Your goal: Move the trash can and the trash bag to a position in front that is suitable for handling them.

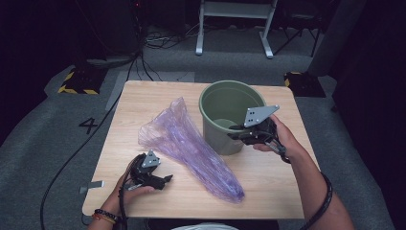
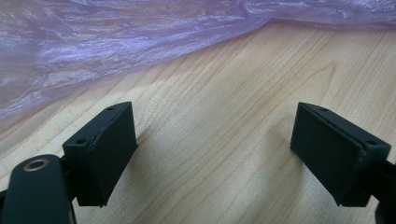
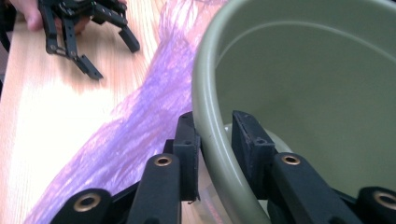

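A tall olive-green bucket (image 1: 224,136) stands upright at the table's back right. My right gripper (image 1: 235,132) is shut on its near rim (image 3: 205,93), one jaw against the outside wall and one inside. A crumpled translucent purple plastic bag (image 1: 191,148) lies flat across the middle of the table, its wide end beside the bucket. My left gripper (image 1: 165,181) rests low at the front left, just left of the bag (image 2: 116,37), open, with bare wood between its jaws. The right gripper view has the left gripper (image 3: 112,58) farther off beyond the bag (image 3: 140,121).
The light wooden table (image 1: 268,191) has bare surface at the front right and along the left edge. Grey carpet surrounds it, with cables and a white frame's legs (image 1: 234,28) behind. The bucket is empty inside.
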Motion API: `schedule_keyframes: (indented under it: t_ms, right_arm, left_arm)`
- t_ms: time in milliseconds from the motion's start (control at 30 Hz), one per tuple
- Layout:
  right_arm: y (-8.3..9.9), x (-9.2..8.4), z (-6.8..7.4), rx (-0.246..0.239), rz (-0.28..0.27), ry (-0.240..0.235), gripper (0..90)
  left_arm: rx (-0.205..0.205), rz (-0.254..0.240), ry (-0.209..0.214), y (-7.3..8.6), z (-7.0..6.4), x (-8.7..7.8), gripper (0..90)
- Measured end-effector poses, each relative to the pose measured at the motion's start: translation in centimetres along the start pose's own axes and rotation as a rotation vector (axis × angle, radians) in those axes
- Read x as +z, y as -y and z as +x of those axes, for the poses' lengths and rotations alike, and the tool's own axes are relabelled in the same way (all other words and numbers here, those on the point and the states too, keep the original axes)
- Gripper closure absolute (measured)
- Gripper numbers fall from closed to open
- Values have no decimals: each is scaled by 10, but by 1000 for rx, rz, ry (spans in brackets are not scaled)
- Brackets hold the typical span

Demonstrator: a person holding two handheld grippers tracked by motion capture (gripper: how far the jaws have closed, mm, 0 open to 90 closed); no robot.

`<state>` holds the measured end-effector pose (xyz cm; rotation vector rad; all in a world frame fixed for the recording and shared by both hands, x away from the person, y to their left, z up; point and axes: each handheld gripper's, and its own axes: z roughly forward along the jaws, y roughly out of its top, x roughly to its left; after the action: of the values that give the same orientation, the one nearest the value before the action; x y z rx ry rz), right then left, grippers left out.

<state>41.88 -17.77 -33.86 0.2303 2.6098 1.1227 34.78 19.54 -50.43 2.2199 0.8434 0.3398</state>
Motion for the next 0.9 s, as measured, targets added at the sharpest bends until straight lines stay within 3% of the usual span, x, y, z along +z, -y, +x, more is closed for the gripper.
schedule_keyframes:
  t_ms: [333, 367, 400, 467, 500, 533, 567, 600, 667, 700, 733, 900]
  right_arm:
    - [6, -12, 8, -12, 21, -4, 723]
    - [9, -15, 9, 6, 10, 15, 570]
    - [9, -17, 9, 14, 3, 32, 502]
    - [11, -19, 10, 15, -3, 56, 459]
    - [14, -24, 12, 18, -26, 93, 375]
    - [14, -24, 12, 18, -26, 93, 375]
    - [17, -30, 16, 23, -64, 130, 327]
    - [17, -30, 16, 23, -64, 130, 327]
    - [20, -41, 23, 34, -124, 162, 293]
    - [20, -41, 23, 34, -124, 162, 293]
    - [22, -49, 29, 31, -159, 192, 290]
    - [30, -70, 41, 44, -255, 245, 297]
  left_arm:
    - [0, 0, 0, 0, 0, 0, 140]
    - [0, 0, 0, 0, 0, 0, 141]
    - [0, 0, 0, 0, 0, 0, 141]
    - [0, 0, 0, 0, 0, 0, 141]
    - [0, 0, 0, 0, 0, 0, 141]
    - [0, 0, 0, 0, 0, 0, 141]
    - [0, 0, 0, 0, 0, 0, 141]
    - [0, 0, 0, 0, 0, 0, 141]
    - [0, 0, 0, 0, 0, 0, 141]
    - [0, 0, 0, 0, 0, 0, 140]
    - [0, 0, 0, 0, 0, 0, 140]
    - [-1, 0, -1, 0, 0, 0, 141]
